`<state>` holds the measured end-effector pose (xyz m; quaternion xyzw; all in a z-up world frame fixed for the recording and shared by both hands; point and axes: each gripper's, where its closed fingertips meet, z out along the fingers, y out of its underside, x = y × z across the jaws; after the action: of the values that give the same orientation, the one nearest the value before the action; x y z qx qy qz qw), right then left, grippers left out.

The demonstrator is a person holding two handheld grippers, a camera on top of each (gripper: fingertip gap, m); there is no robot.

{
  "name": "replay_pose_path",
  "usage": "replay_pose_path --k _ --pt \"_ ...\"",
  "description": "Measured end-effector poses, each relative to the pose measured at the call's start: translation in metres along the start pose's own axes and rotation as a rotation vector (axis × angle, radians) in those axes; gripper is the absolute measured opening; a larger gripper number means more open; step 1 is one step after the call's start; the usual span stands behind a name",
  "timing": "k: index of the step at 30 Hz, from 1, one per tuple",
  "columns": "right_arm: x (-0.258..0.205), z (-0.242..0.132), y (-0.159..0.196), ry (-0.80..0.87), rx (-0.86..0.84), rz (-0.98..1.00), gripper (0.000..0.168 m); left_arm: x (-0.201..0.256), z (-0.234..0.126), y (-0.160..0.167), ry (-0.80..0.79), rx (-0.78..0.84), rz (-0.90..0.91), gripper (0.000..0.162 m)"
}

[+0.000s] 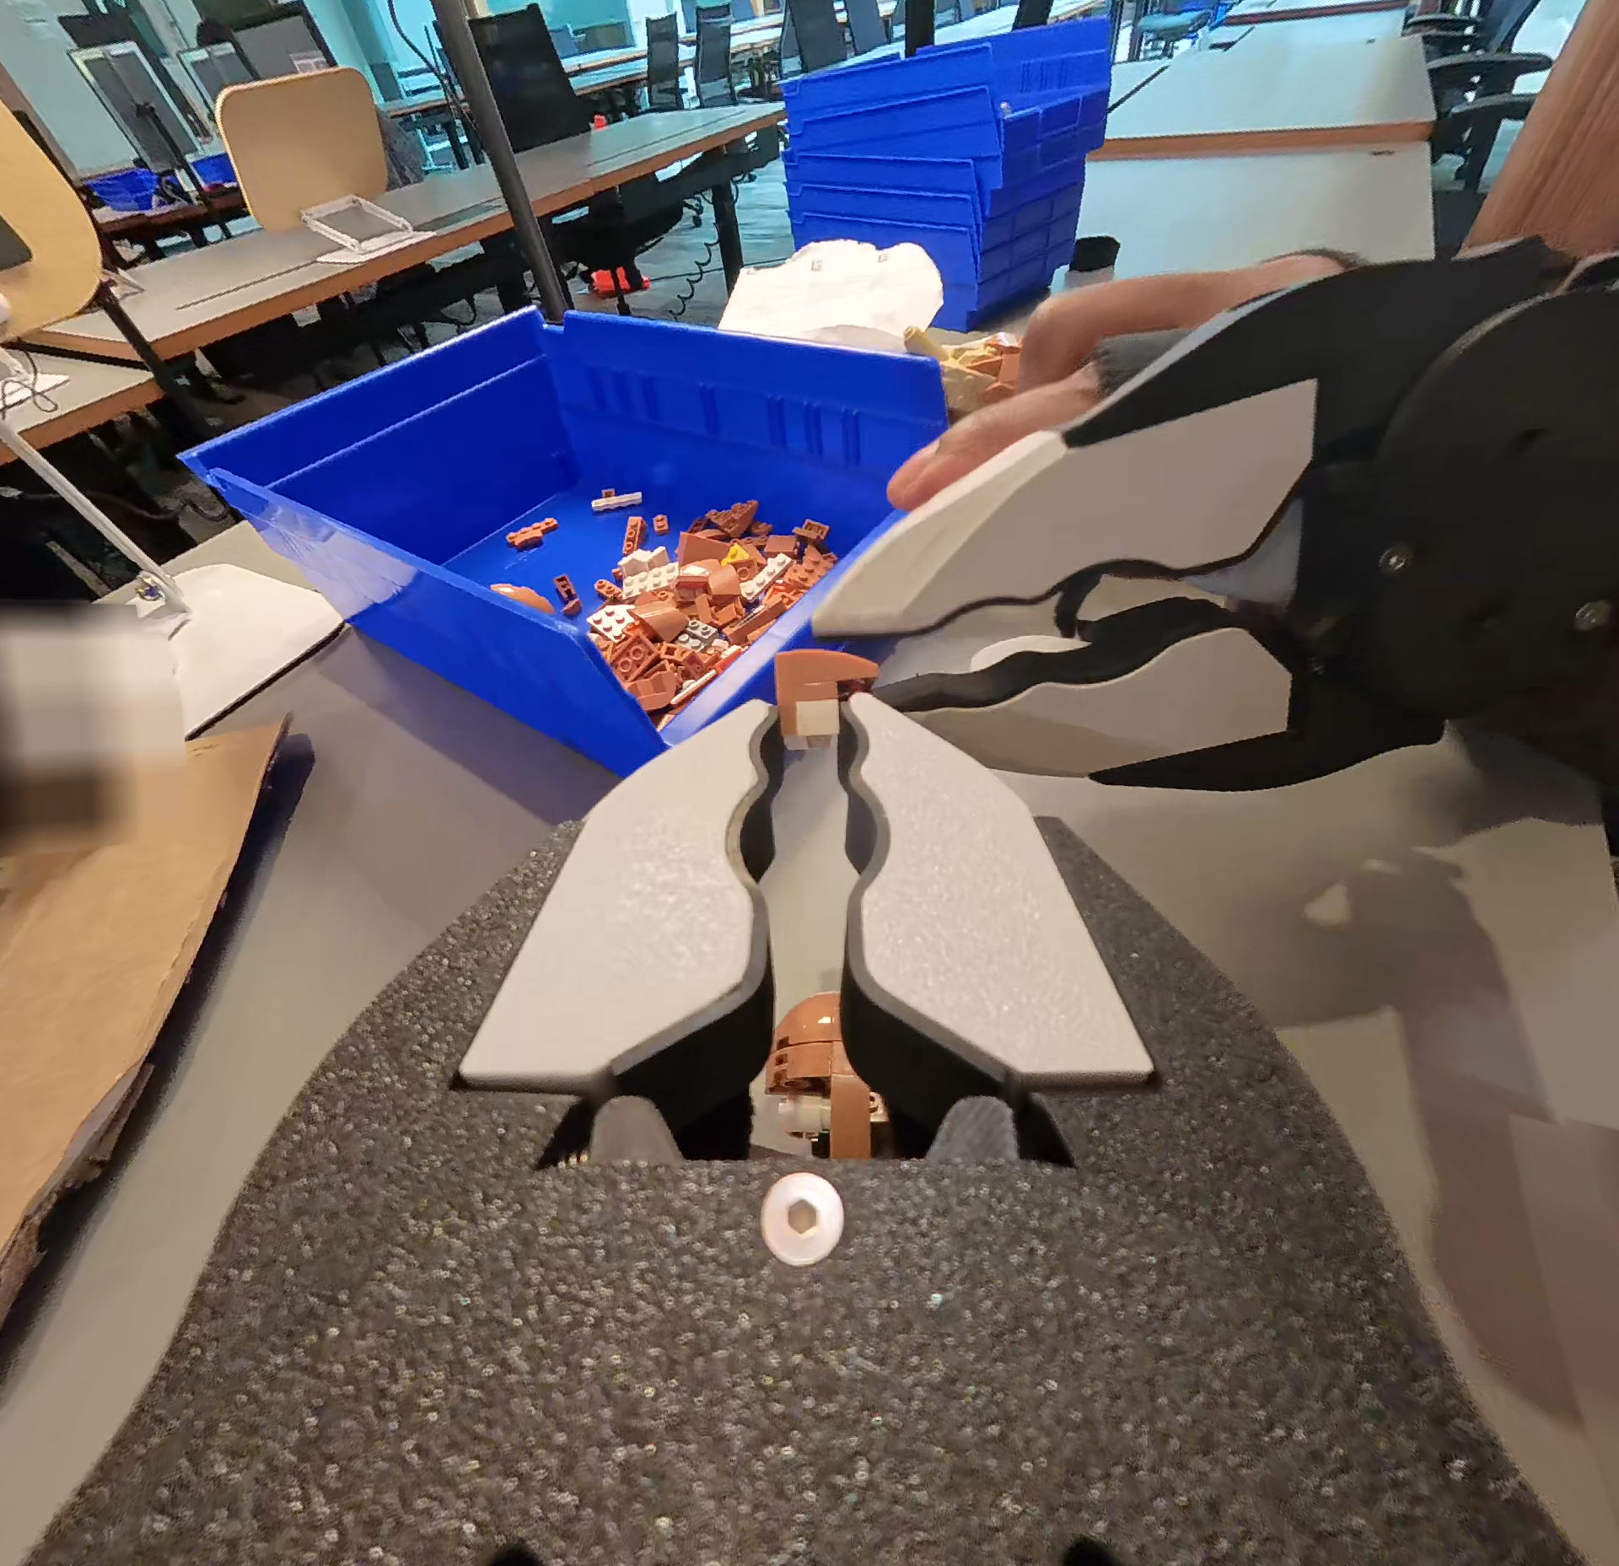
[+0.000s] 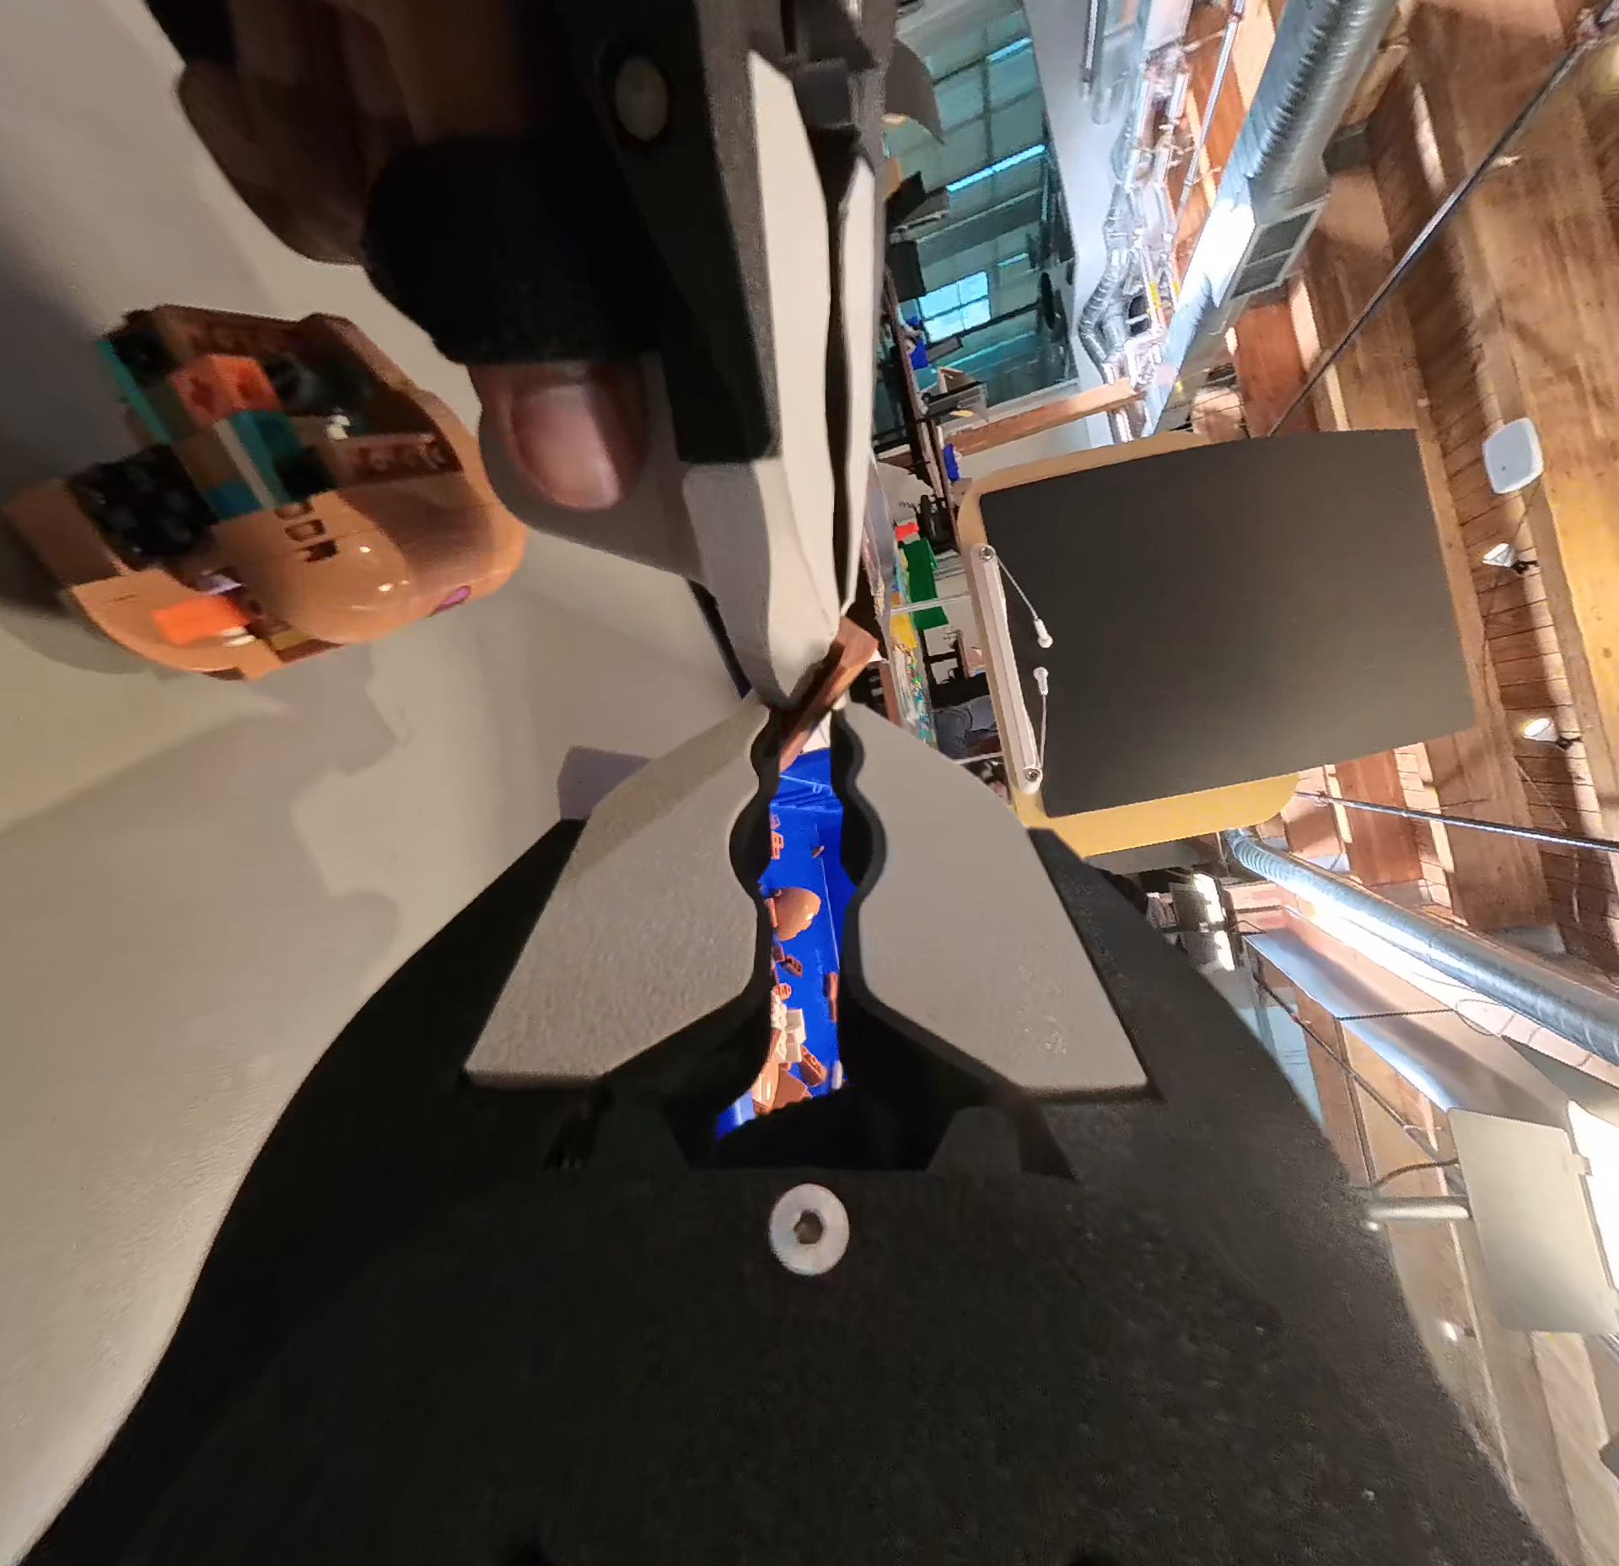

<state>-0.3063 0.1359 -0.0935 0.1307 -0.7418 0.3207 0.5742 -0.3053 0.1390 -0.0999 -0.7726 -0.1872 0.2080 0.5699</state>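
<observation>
My left gripper point(image 1: 810, 711) is shut on a small brown and white brick piece point(image 1: 819, 678), held above the grey table just in front of a blue bin point(image 1: 420, 508). My right gripper point(image 1: 854, 656) comes in from the right, and its tips close on the brown top of the same piece. In the right wrist view my right gripper point(image 2: 802, 722) meets the left gripper point(image 2: 810, 683) tip to tip, with the brown piece point(image 2: 845, 652) between them. A brick-built brown model point(image 2: 289, 490) lies on the table beside them.
The blue bin holds several loose brown and white bricks point(image 1: 701, 595). A stack of blue bins point(image 1: 946, 166) and a white bag point(image 1: 832, 297) stand behind it. Cardboard point(image 1: 114, 954) and a white lamp base point(image 1: 245, 630) lie at the left. A hand point(image 1: 1007, 385) holds the right gripper. Less than 4 cm separates the two grippers' tips.
</observation>
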Motion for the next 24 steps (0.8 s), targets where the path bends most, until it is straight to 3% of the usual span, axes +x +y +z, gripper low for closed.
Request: replay_pose_path --k 5,8,10,17,20,24 --pt "0.002 -0.005 -0.003 -0.029 0.038 0.028 0.007 0.004 -0.002 -0.004 0.005 0.009 0.072 0.011" --pt "0.028 -0.012 0.007 0.049 0.047 0.129 0.003 0.019 -0.003 -0.001 0.075 -0.007 0.202 0.012" --pt "0.039 -0.015 0.018 0.036 0.055 0.236 0.003 0.019 0.000 0.002 0.015 -0.034 0.288 0.012" --pt "0.049 0.005 0.072 0.142 -0.187 0.264 0.004 -0.002 -0.012 -0.014 -0.006 0.072 0.110 0.011" --pt "0.037 0.017 0.104 0.100 -0.322 0.308 0.021 -0.005 -0.014 -0.019 0.027 0.122 0.030 0.011" --pt "0.033 0.008 0.061 0.043 -0.068 0.356 0.029 -0.006 -0.020 -0.024 0.109 0.186 -0.104 0.012"
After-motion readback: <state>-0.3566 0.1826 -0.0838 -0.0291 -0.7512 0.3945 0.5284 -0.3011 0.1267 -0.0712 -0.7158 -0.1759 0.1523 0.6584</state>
